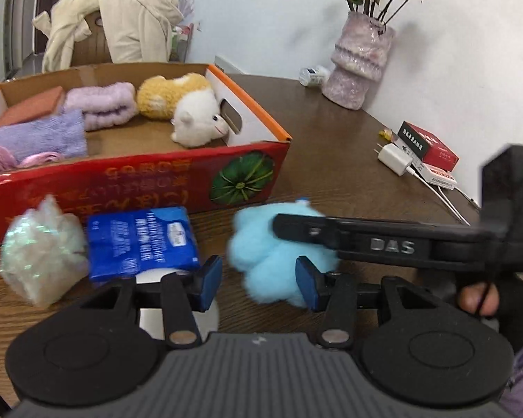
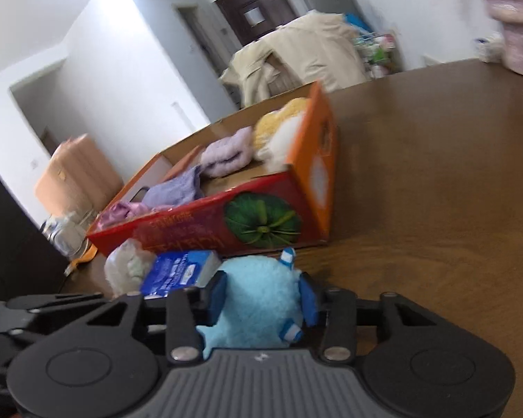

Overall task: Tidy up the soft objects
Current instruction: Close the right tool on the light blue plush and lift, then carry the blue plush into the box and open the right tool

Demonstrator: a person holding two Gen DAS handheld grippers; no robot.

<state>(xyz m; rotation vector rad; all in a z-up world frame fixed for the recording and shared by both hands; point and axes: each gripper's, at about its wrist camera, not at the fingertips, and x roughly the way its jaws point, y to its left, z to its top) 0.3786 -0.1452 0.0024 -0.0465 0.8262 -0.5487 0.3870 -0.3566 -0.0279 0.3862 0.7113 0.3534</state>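
Observation:
A fluffy light-blue plush toy (image 1: 261, 254) lies on the brown table in front of a red cardboard box (image 1: 132, 174). In the right wrist view the plush (image 2: 258, 292) fills the gap of my right gripper (image 2: 263, 297), and both blue pads press its sides. In the left wrist view the right gripper (image 1: 282, 233) reaches in from the right over the plush. My left gripper (image 1: 258, 284) is open: its left pad sits by a blue tissue pack (image 1: 139, 240), its right pad in front of the plush. A shiny white crinkled bundle (image 1: 42, 250) lies further left.
Inside the box lie purple towels (image 1: 101, 104), an orange pad and a yellow-and-white plush dog (image 1: 177, 97). A pink vase with flowers (image 1: 359, 59), a small bottle, a red carton (image 1: 429, 146) and a white charger (image 1: 394, 158) stand at the back right. A coat-draped chair (image 1: 122, 24) is behind the box.

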